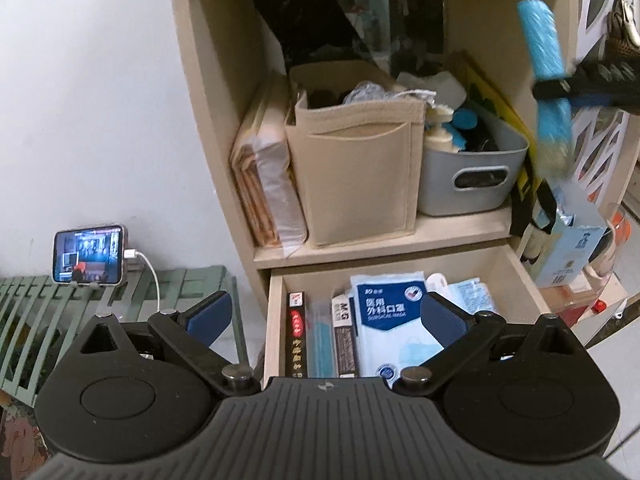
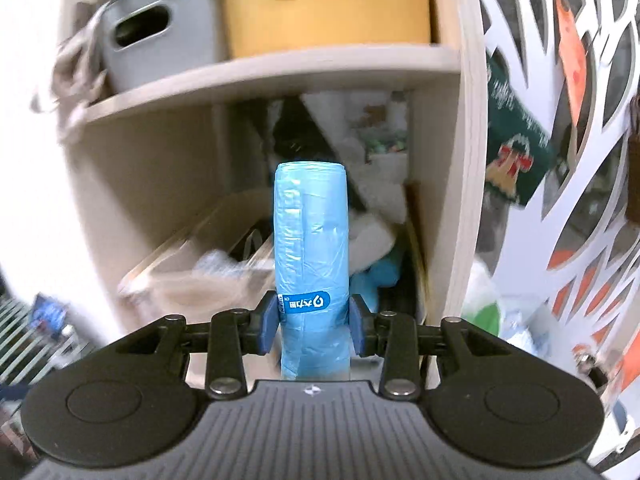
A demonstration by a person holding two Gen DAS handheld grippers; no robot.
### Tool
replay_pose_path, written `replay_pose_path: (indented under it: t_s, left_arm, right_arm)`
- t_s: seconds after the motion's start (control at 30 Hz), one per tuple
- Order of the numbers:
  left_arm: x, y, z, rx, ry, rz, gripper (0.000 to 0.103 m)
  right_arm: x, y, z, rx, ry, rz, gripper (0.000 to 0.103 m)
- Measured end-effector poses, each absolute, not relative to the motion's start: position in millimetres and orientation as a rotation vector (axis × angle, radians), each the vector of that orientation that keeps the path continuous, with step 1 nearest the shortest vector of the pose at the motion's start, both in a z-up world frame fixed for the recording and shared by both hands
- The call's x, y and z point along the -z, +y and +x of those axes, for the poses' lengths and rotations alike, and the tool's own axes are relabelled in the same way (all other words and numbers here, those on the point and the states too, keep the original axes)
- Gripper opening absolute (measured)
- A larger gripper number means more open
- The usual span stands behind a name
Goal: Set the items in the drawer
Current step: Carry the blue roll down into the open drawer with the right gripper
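Observation:
The wooden drawer (image 1: 276, 312) at the foot of the shelf unit stands open, holding a white and blue mask pack (image 1: 390, 320), slim boxes and small packets. My left gripper (image 1: 326, 314) is open and empty, hovering above the drawer's front. My right gripper (image 2: 314, 316) is shut on a light blue roll of plastic bags (image 2: 310, 248), held upright in front of the middle shelf. In the left wrist view that roll (image 1: 546, 76) and the right gripper (image 1: 556, 90) appear at the upper right, above the drawer's right side.
On the shelf above the drawer stand a beige felt organizer (image 1: 356, 168), a grey bin (image 1: 468, 172) with bottles, and flat packages (image 1: 260, 184). A yellow bin (image 2: 324, 4) sits higher up. A phone (image 1: 88, 254) rests on a green slatted rack at left. A tissue box (image 1: 572, 244) stands at right.

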State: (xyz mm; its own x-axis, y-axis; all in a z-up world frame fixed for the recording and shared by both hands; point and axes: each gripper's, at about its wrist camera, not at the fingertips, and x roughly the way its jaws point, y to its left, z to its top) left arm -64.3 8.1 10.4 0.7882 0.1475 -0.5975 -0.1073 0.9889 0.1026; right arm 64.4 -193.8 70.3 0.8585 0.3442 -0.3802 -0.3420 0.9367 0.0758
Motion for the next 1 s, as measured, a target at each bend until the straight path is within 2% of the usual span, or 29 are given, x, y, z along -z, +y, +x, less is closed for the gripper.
replay_pose_path:
  t_s: [0.2, 0.47, 0.63, 0.7, 1.0]
  left_arm:
    - [-5.3, 4.3, -67.5, -0.139, 0.659, 0.093, 0.101]
    - [-5.6, 0.8, -73.6, -0.146, 0.646, 0.122, 0.101]
    - [-6.2, 2.4, -77.8, -0.164, 0.641, 0.127, 0.101]
    - [-5.9, 3.8, -78.6, -0.172, 0.643, 0.125, 0.101]
    - [4.3, 6.6, -71.1, -0.159, 0.696, 0.129, 0.101]
  right_arm:
    - [3.1, -192.4, 63.3, -0.37, 0.624, 0.076, 0.041]
    - [102.6, -184.8, 116.8, -0.292, 0.862, 0.086, 0.041]
    - [132.5, -178.3, 147.8, -0.172, 0.961, 0.01, 0.04]
    - [143.1, -179.7, 152.1, -0.137, 0.983, -0.006, 0.035]
    - [153.3, -176.2, 161.3, -0.081, 0.983, -0.02, 0.033]
